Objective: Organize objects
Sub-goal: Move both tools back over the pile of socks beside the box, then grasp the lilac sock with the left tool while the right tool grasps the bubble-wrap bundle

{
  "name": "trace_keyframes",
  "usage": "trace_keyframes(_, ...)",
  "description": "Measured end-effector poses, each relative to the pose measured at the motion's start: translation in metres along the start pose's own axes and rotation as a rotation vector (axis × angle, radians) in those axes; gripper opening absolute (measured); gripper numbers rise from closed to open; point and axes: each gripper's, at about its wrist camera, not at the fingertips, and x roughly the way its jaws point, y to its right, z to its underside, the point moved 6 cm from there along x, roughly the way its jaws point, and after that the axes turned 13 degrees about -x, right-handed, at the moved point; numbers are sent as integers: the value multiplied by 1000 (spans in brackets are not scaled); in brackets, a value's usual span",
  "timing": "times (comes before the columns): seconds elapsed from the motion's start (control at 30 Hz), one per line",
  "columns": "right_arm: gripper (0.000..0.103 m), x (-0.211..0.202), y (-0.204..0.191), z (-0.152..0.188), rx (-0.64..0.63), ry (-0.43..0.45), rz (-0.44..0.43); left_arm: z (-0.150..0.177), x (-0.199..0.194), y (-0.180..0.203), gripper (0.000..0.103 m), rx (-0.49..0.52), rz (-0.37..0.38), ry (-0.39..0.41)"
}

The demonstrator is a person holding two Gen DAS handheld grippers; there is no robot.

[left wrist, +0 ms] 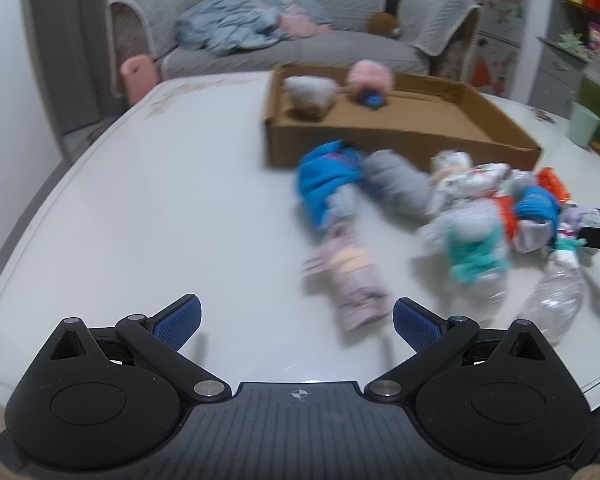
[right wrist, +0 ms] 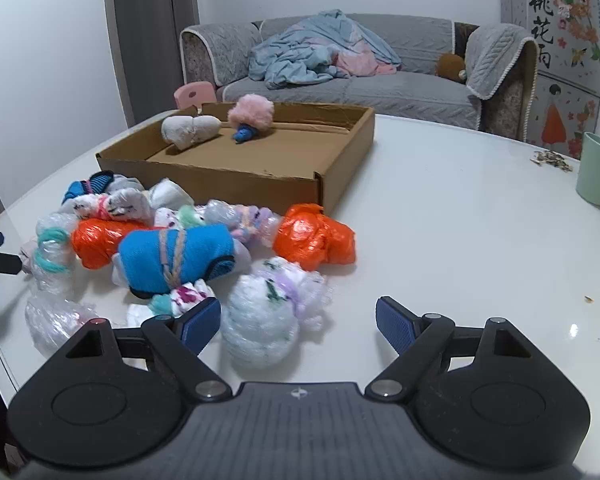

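Note:
A shallow cardboard box (right wrist: 220, 176) sits on the white table (right wrist: 460, 220) and holds a white bundle (right wrist: 190, 130) and a pink fluffy ball (right wrist: 252, 114). In front of it lies a pile of wrapped sock bundles, among them a blue one (right wrist: 176, 256) and an orange one (right wrist: 316, 236). My right gripper (right wrist: 298, 320) is open around a white bubble-wrapped bundle (right wrist: 260, 320), which lies close to the left pad and apart from the right one. My left gripper (left wrist: 298, 320) is open over bare table, with a pale lilac bundle (left wrist: 352, 284) just ahead of its right finger. The left wrist view is blurred.
A mint cup (right wrist: 596, 172) and scattered seeds (right wrist: 552, 160) lie at the table's right. Behind the table are a grey sofa (right wrist: 380, 88) with a blue blanket and a pink chair back (right wrist: 194, 94). The table's rounded edge runs close below both grippers.

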Motion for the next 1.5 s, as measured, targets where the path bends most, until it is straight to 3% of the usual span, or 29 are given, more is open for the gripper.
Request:
trace_keyframes(0.17,82,6,-4,-2,14,-8,-10,-9,21,28,103,61,12,-6)
trace_keyframes(0.23,78,7,-5,-1,23,-6,-14,-10,30,29,102,77,-3,4)
trace_keyframes(0.3,65,9,-5,0,36,-13,-21,-10,39,26,94,78,-11,-2)
trace_keyframes(0.33,63,9,-4,1,37,-15,-22,-11,42,24,93,64,10,-5)
trace_keyframes(0.43,49,7,-5,0,39,-14,-34,-12,40,18,78,18,61,-3)
trace_keyframes(0.5,43,5,-5,0,41,-12,-40,-12,36,17,56,13,61,9)
trace_keyframes(0.57,40,2,-5,0,39,-7,-39,-11,31,15,43,13,77,13)
trace_keyframes(0.7,37,-5,-2,0,46,-1,-24,-14,23,6,41,-50,112,19)
trace_keyframes(0.93,36,-33,9,-23,24,56,-9,-42,-12,1,41,-14,118,87)
trace_keyframes(1.27,36,-43,16,-119,-88,190,-24,-147,-27,42,42,118,130,219)
trace_keyframes(1.5,36,7,21,-179,-143,188,-67,-202,16,87,42,165,183,180)
